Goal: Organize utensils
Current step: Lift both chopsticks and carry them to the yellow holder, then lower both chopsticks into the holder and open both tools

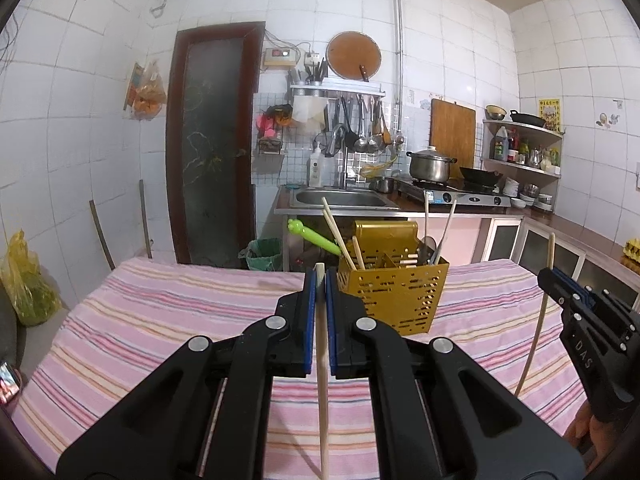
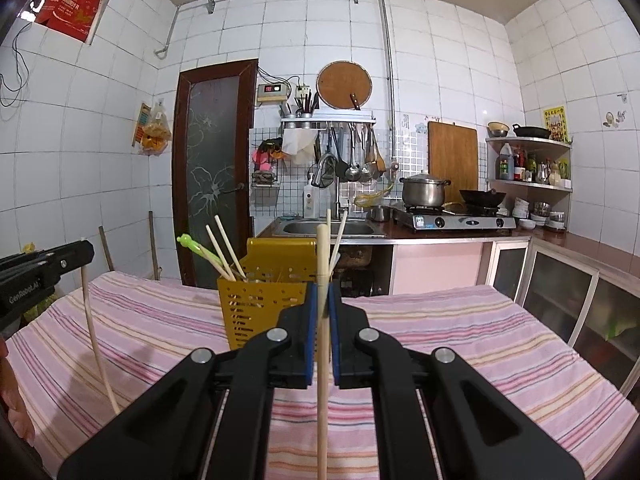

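Observation:
A gold perforated utensil holder (image 1: 394, 288) stands on the striped tablecloth (image 1: 160, 320) and holds several chopsticks and a green utensil (image 1: 316, 236). It also shows in the right wrist view (image 2: 256, 304). My left gripper (image 1: 320, 280) is shut on a pale chopstick (image 1: 322, 380) held upright, just left of the holder. My right gripper (image 2: 323, 292) is shut on another wooden chopstick (image 2: 322, 360), upright in front of the holder. Each gripper shows in the other's view: the right one (image 1: 560, 284) with its chopstick (image 1: 540, 320), the left one (image 2: 86, 250) with its chopstick (image 2: 96, 340).
Behind the table are a sink (image 1: 340, 198), a gas stove with a steel pot (image 1: 430, 166) and a wok, a corner shelf (image 1: 520, 148) and low cabinets along the right. A dark door (image 1: 212, 140) and a green bin (image 1: 262, 254) lie at the back left.

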The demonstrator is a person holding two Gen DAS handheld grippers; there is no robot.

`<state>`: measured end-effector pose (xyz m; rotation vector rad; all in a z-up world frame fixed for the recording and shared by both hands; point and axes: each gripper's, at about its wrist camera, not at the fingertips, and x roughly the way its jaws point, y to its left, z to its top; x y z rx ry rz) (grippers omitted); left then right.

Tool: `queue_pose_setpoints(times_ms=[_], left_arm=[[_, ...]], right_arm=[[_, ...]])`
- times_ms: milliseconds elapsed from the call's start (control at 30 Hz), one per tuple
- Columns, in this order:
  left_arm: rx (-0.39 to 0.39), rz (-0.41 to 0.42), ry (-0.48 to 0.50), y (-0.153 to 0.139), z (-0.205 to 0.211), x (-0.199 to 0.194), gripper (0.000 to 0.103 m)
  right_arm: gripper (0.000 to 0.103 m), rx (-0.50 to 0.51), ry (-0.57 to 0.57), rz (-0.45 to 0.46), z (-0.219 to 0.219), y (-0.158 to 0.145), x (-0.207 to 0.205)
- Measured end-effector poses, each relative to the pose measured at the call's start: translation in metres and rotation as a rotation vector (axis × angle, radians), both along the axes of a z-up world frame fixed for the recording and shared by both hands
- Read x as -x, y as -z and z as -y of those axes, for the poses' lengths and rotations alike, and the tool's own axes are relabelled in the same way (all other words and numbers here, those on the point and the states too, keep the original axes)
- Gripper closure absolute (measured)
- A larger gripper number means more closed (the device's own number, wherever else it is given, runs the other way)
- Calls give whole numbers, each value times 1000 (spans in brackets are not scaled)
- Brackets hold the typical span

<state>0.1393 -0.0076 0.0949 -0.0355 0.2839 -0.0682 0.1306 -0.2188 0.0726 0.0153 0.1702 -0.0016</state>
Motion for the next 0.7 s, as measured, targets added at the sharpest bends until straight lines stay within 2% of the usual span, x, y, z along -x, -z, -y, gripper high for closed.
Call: queue_pose_setpoints(times_ms=[333, 467, 700], left_arm=[[8, 19, 19, -35, -2, -19, 99], [31, 16, 51, -57, 0, -36, 99], [57, 65, 85, -96, 13, -78, 99]], right_arm=[[97, 21, -16, 22, 4, -42, -23], [97, 8, -15, 40, 10, -62, -38], [97, 2, -6, 87, 18, -97, -78]])
